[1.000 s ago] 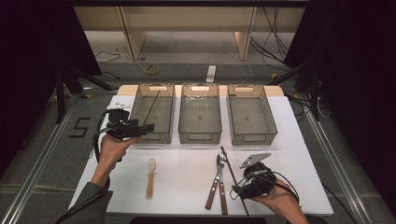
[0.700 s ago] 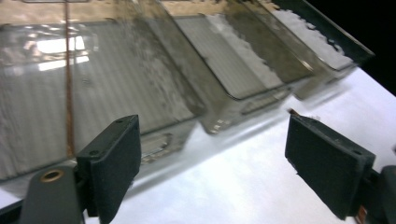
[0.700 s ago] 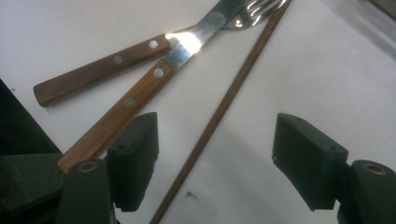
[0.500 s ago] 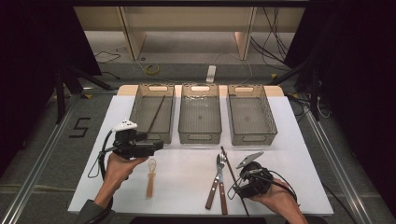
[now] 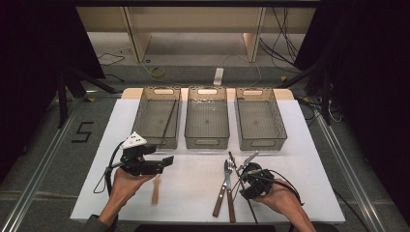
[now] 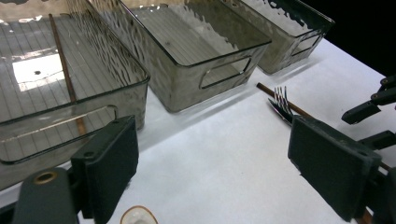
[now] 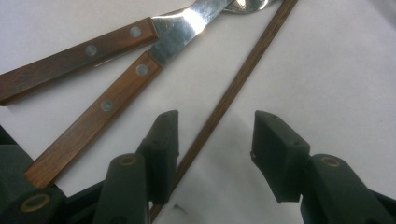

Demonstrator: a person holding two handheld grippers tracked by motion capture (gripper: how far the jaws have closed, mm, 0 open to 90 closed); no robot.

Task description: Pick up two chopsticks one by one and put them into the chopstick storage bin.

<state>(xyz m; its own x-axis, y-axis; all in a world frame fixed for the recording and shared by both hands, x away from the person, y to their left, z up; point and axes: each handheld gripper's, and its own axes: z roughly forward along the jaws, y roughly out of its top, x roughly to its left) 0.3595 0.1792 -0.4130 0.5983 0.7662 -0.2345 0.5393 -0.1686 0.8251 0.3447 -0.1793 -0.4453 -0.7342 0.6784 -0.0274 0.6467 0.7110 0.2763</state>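
Floor marking "5" (image 5: 83, 131) beside table (image 5: 193, 198)

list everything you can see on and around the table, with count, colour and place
bins: three, clear grey, in a row at the far side of the table
table: one, white top
chopstick in bin: one, dark brown, in the left bin
chopstick on table: one, dark brown, between the right jaws, no pad pressing on it
knife: one, wooden handle, steel blade, left of that chopstick
fork: one, steel tines, wooden handle, beside the knife
wooden spoon: one, light wood, near edge, under the left gripper
left hand-held gripper: black, jaws wide open, nothing between them
right hand-held gripper: black, jaws have just been closing around the chopstick on table
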